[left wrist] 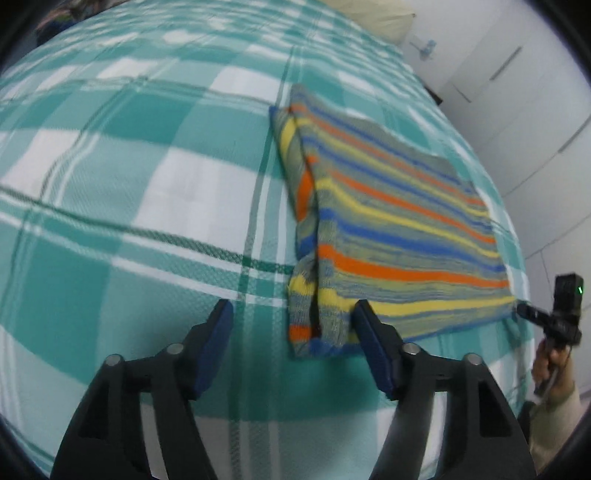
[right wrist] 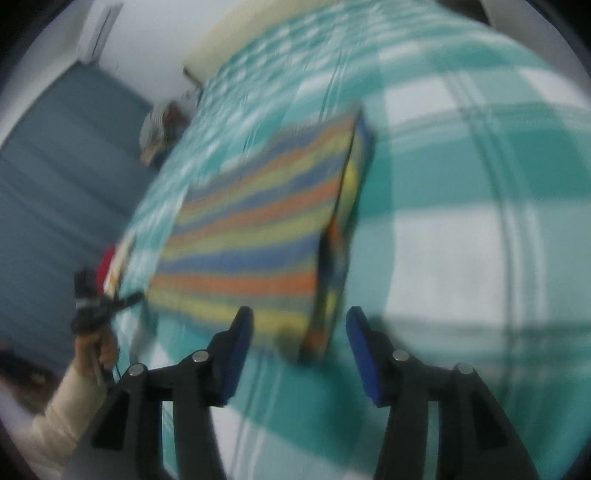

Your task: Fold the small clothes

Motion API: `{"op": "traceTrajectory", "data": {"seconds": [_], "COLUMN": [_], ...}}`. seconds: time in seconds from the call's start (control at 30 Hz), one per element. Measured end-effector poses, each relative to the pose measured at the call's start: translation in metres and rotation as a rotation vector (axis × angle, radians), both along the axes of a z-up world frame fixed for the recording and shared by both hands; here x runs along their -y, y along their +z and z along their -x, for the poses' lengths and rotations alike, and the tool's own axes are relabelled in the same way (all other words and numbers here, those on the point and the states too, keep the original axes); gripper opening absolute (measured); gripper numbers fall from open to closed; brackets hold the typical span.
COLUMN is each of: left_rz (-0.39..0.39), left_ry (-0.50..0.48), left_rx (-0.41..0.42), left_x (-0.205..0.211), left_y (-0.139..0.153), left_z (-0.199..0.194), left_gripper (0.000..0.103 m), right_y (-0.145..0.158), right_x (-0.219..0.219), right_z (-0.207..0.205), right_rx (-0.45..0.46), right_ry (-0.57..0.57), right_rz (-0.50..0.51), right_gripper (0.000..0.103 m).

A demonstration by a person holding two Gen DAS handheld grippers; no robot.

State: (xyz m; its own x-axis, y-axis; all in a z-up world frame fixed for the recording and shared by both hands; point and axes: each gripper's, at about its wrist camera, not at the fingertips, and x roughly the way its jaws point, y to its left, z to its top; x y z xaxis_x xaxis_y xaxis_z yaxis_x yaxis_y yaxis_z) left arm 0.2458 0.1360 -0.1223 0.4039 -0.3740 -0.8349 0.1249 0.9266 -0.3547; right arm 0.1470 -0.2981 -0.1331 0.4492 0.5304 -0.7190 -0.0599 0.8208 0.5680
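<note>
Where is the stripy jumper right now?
The stripy jumper lies folded flat on the green checked bedspread, right of middle in the left wrist view and left of middle in the right wrist view, just ahead of both open grippers.

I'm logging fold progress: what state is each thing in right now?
Multicoloured striped knit garment: folded into a flat rectangle, lying on the bed, nothing gripping it.
Teal and white checked bedspread: spread flat under the garment.
Left tongs: open, empty, above the garment's near corner.
Right tongs: open, empty, over the garment's near edge; this view is blurred.
Pale pillow: lying at the far end of the bed.
</note>
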Motion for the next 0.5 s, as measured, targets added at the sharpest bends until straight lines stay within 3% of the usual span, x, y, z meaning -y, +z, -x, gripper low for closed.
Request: {"op": "traceTrajectory", "data": {"seconds": [0.03,0.07,0.1,0.13,0.2,0.37,0.5], "left_rz": [-0.013,-0.010,-0.007,-0.016,-0.038,-0.122,-0.228], "left_ry": [0.004,-0.004,-0.009,-0.011,-0.045,-0.102,-0.136], "left_rx": [-0.005,-0.016,-0.024,-0.017,-0.016,-0.007,0.013], "left_x": [0.004,0.008,0.009,0.009,0.008,0.010,0.027], "left_y": [-0.005,-0.009,-0.010,-0.010,-0.003,0.005,-0.004], "left_z": [-0.001,-0.001,-0.001,0.000,0.007,0.016,0.018], "left_gripper": [0.021,0.009,0.007,0.005,0.004,0.004,0.005], "right_y": [-0.006,-0.014,-0.018,-0.023,-0.025,-0.003,-0.028], "right_x": [-0.006,-0.011,-0.013,-0.013,-0.011,-0.012,-0.014], "right_z": [0.000,-0.001,-0.003,-0.005,-0.006,0.013,-0.005], "right_rx": [-0.004,-0.017,-0.025,-0.037,-0.083,-0.079,-0.139], "right_ry": [0.008,0.001,-0.010,-0.023,-0.032,0.022,-0.001], "right_rz": [0.021,0.042,0.051,0.059,0.051,0.133,0.164], "right_gripper": [0.052,0.048,0.021,0.008,0.008,0.008,0.008]}}
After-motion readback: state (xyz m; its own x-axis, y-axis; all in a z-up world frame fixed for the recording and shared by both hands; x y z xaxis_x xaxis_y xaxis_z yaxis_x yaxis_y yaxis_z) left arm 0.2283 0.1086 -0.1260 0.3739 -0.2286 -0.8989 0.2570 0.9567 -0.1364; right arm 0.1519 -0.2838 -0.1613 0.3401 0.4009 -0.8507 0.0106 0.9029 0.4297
